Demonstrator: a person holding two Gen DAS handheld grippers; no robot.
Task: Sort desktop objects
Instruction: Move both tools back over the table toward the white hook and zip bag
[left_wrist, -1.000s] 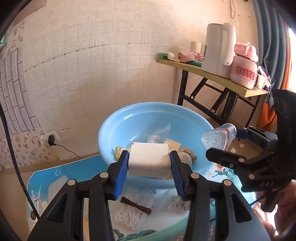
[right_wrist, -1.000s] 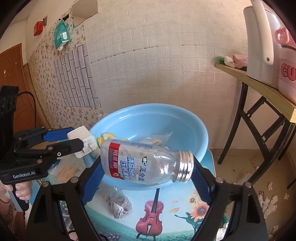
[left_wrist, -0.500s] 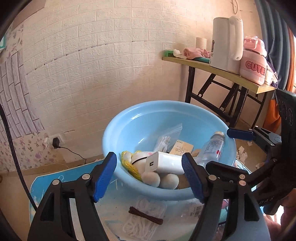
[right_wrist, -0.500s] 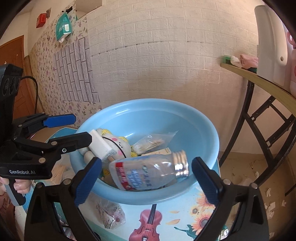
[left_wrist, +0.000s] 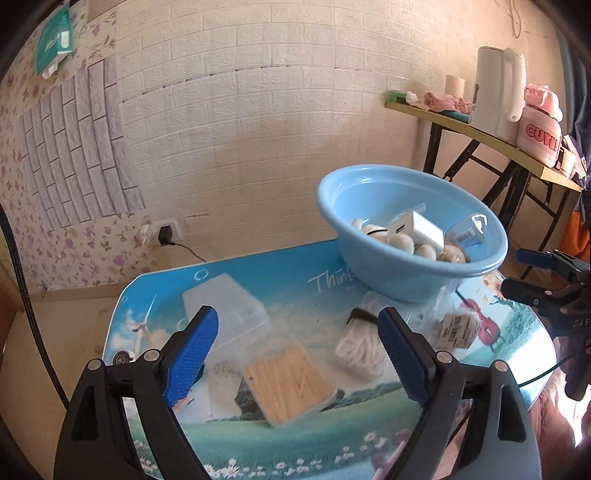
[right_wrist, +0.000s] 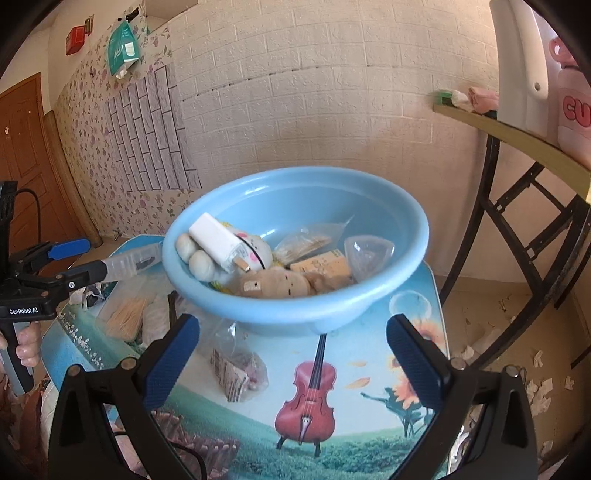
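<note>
Bench (left_wrist: 295, 435), printed with a sky, meadow and red violin picture, is carrying everything; in the right wrist view its top (right_wrist: 369, 369) is showing the violin and sunflowers.

Blue basin (left_wrist: 399, 273) is sitting toward the bench's far right; from the right wrist view the blue basin's rim (right_wrist: 295, 317) is lying just ahead of the fingers. Inside it: a white charger block (right_wrist: 218, 240) is resting on a white plush toy (right_wrist: 251, 245), a tan plush (right_wrist: 273, 284) is lying at the near wall, a clear bottle (right_wrist: 367, 253) is lying at the right with its base toward the camera, and a small clear bag (right_wrist: 306, 242) and a tan card box (right_wrist: 321, 266) are lying between.

Clear plastic box (left_wrist: 225, 306) is lying on the bench left of the basin. A clear pack of toothpicks (left_wrist: 288, 384) is lying just near of it, between the left fingers in view. A bundle of white cord (left_wrist: 360, 343) with a dark tie is lying just beside the basin's base. A crumpled barcode-labelled packet (right_wrist: 232, 365) is lying on the bench below the basin.

Left gripper (left_wrist: 299, 360) is hovering over the toothpick pack, fingers spread wide, pinching nothing. Right gripper (right_wrist: 291, 365) is hovering before the basin, fingers likewise spread wide and bare.
</note>
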